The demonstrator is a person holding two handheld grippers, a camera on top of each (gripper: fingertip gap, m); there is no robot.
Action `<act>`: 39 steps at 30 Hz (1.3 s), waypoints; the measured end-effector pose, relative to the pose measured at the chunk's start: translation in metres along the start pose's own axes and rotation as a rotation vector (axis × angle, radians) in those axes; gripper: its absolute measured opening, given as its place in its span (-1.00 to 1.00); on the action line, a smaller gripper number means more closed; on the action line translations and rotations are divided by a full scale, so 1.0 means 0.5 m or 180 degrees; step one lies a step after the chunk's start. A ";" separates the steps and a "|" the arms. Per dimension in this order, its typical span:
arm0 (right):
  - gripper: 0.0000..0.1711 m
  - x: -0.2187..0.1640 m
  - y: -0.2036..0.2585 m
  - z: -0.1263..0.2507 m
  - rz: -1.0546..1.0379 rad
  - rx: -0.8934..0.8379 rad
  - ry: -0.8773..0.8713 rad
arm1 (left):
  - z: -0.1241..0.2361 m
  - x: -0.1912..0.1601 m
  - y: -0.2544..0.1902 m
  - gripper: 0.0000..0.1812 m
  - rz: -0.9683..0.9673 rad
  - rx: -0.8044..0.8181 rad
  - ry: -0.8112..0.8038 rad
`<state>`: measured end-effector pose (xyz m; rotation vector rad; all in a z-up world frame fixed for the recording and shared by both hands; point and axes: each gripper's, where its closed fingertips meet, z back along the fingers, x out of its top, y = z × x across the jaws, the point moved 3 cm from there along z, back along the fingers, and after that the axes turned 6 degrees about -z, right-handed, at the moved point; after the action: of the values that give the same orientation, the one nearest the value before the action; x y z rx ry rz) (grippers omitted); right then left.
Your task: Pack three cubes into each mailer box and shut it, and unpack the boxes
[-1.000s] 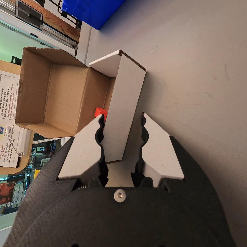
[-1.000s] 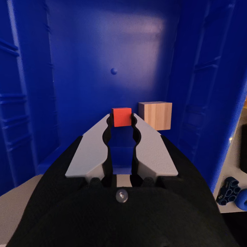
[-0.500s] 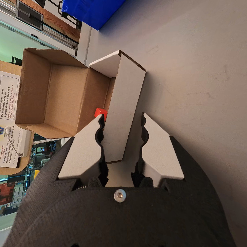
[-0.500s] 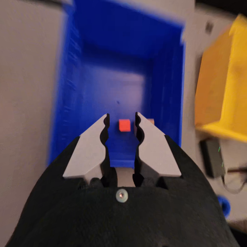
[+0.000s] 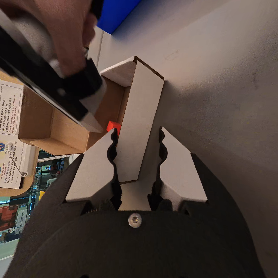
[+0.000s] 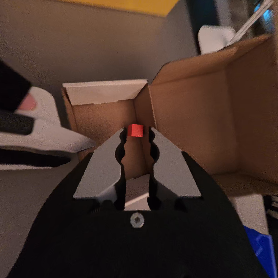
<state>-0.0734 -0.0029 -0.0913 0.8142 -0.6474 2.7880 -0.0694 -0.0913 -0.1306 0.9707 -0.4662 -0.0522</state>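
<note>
A mailer box, white outside and brown inside, lies open on the grey table (image 5: 210, 75). Its white front wall (image 5: 138, 120) stands between the fingers of my left gripper (image 5: 137, 129), which is open, one finger inside the box and one outside. A small red cube (image 5: 113, 126) sits in the box's near corner. My right gripper (image 6: 136, 129) is open and reaches into the box, its tips on either side of the red cube (image 6: 135, 130) with small gaps. A hand holds it, and its finger (image 5: 93, 124) shows in the left wrist view.
The box lid (image 6: 210, 105) stands open to the right of the cube. A blue bin (image 5: 118, 15) stands farther along the table, and a yellow bin (image 6: 135, 6) is at the back. Printed sheets (image 5: 10, 108) hang beyond the box. A finger of the left gripper (image 6: 60, 139) is at the box's left.
My right gripper let go of a red cube in the blue bin, pulled out, and moved into the mailer box around another red cube. The left gripper has stayed on the front wall.
</note>
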 end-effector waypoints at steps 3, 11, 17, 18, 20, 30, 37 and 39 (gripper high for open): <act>-0.67 -0.017 -0.008 -0.049 -0.0113 0.0011 0.0266 | 0.000 0.001 0.000 -0.40 -0.0005 -0.0002 -0.0006; -0.73 -0.028 0.005 -0.084 -0.0298 0.0208 0.0552 | -0.002 0.000 0.002 -0.40 0.0043 -0.0027 -0.0012; -0.76 -0.022 0.014 -0.052 -0.0214 0.0200 0.0560 | -0.002 0.001 0.001 -0.40 0.0027 -0.0017 -0.0008; -0.76 -0.017 0.011 -0.035 -0.0175 0.0140 0.0522 | -0.002 0.001 0.001 -0.40 0.0026 -0.0016 -0.0009; -0.76 -0.001 -0.003 0.016 -0.0131 -0.0029 0.0404 | -0.001 0.001 0.000 -0.40 0.0026 -0.0015 -0.0007; -0.76 -0.204 -0.248 0.425 -0.1880 -0.1253 0.0079 | -0.002 0.001 0.001 -0.40 0.0003 0.0001 0.0008; -0.76 -0.471 -0.216 0.379 -0.2791 -0.1123 0.0755 | -0.002 0.000 0.000 -0.41 -0.0003 0.0009 0.0012; -0.76 -0.507 -0.200 0.350 -0.2919 -0.1027 0.0881 | -0.001 0.000 0.000 -0.41 -0.0004 0.0015 0.0016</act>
<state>0.2490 -0.0015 -0.0612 0.4660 -0.4802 1.8513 -0.0693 -0.0907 -0.1307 0.9756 -0.4614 -0.0499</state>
